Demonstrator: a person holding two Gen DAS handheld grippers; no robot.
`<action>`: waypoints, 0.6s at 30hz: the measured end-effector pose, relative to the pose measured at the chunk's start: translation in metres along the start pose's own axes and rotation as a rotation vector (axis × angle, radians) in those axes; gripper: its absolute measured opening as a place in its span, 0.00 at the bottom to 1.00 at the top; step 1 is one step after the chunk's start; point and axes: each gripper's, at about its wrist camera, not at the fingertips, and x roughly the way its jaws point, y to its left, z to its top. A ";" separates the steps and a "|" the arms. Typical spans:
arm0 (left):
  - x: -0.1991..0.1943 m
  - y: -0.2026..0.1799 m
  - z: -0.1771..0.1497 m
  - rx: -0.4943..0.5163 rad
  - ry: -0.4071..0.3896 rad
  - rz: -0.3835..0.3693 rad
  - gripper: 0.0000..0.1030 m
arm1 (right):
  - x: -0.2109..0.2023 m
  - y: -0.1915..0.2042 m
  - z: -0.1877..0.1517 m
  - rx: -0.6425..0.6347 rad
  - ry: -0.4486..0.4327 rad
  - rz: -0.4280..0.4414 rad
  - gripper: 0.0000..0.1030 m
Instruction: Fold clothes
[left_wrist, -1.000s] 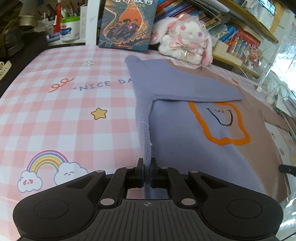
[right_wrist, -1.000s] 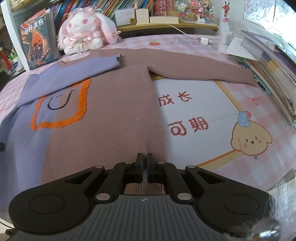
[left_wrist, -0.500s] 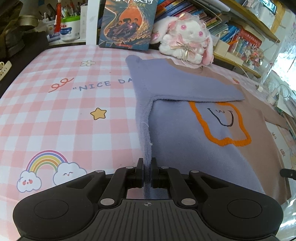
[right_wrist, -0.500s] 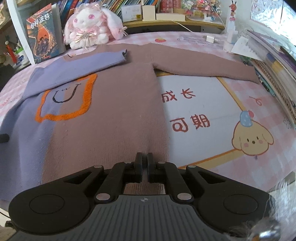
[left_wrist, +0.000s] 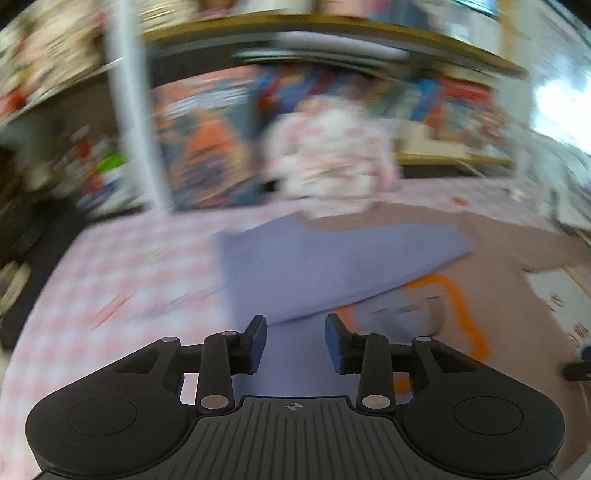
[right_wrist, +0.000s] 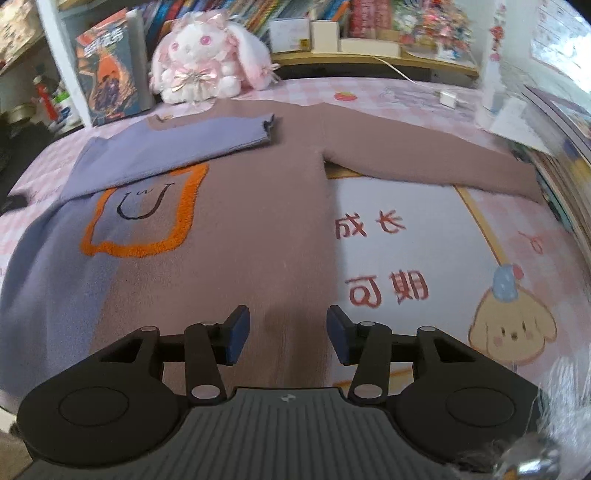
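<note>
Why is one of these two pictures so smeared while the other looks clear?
Left wrist view: heavy motion blur smears the plush rabbit and shelves; only the left gripper stays sharp. Right wrist view: sharp, the sweater crisp, with fisheye bending at the edges and window glare top right.

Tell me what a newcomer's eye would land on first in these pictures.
The two-tone sweater fills the middle of the pink checked table cover, its purple sleeve folded across the chest above an orange-outlined patch. Behind its collar sits a pink and white plush rabbit. Both the left gripper and right gripper hang open over the hem.
</note>
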 end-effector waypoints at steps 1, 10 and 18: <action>0.011 -0.019 0.007 0.042 -0.005 -0.022 0.34 | 0.000 -0.001 0.002 -0.017 -0.003 0.006 0.42; 0.094 -0.130 0.044 0.302 0.008 -0.084 0.34 | 0.010 -0.005 0.004 -0.192 0.019 0.091 0.43; 0.136 -0.167 0.050 0.426 0.026 -0.011 0.28 | 0.013 -0.010 0.001 -0.254 0.037 0.155 0.48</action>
